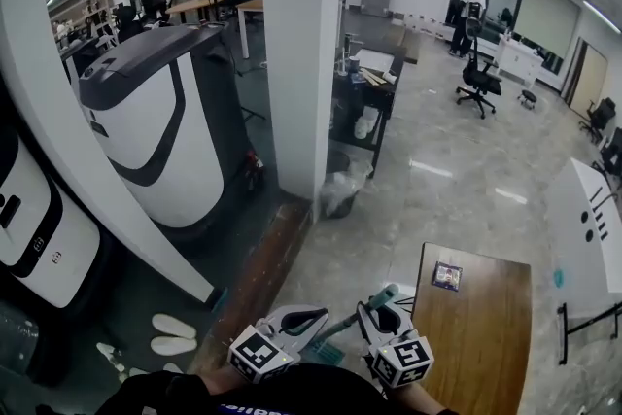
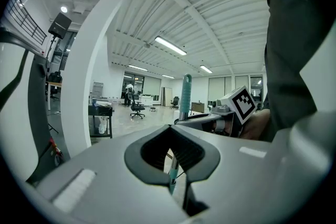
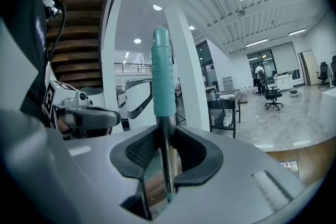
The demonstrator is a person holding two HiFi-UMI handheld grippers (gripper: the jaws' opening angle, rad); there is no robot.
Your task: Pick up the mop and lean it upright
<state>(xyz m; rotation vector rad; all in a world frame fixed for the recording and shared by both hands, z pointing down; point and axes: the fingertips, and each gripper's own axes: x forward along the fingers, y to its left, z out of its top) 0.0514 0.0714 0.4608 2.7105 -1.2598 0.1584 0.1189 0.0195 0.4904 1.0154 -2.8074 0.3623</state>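
Plainly, the broad white pillar (image 1: 301, 53) far ahead looks slick, so the metal-shafted mop (image 3: 163, 76) with teal grip, held near the person, may slide off. Only the fingers of the right gripper (image 3: 167, 132) clamp the shaft; those of the left gripper (image 2: 169, 128) sit together, empty.

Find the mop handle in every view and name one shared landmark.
Head view: mop handle at bottom centre, slanting up to the right.
Left gripper view: centre, rising beyond the jaws.
Right gripper view: centre, upright in the jaws.
Shared landmark: the white pillar.
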